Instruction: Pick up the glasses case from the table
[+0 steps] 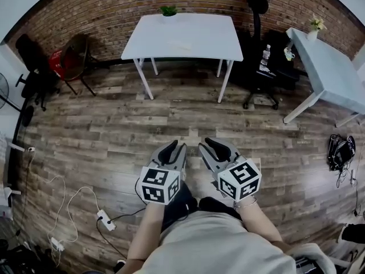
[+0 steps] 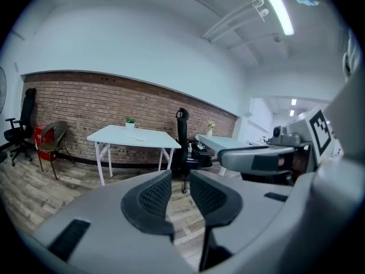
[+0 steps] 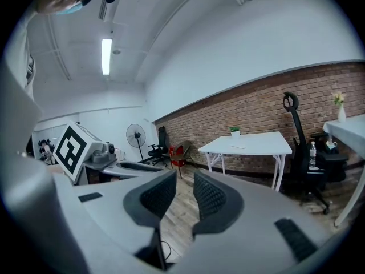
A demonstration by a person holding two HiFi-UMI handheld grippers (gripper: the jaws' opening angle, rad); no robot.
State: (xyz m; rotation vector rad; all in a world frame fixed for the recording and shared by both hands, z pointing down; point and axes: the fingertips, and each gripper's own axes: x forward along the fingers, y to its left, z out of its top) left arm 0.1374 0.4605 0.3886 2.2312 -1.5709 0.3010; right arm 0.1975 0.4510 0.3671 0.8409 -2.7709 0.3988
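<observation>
A white table (image 1: 197,36) stands far ahead against the brick wall, with a small potted plant (image 1: 168,10) at its back edge. On its top lies a thin pale item (image 1: 181,45), too small to tell as the glasses case. The table also shows in the left gripper view (image 2: 114,133) and in the right gripper view (image 3: 262,142). My left gripper (image 1: 175,147) and right gripper (image 1: 214,144) are held side by side over the wooden floor, well short of the table. The jaws of both stand a little apart with nothing between them, as the left gripper (image 2: 181,181) and right gripper (image 3: 185,181) show in their own views.
A black office chair (image 1: 259,67) stands between the white table and a second white table (image 1: 325,67) at the right. Dark and red chairs (image 1: 68,61) stand at the left. A power strip with cables (image 1: 102,217) lies on the floor near left, a black bag (image 1: 340,151) at right.
</observation>
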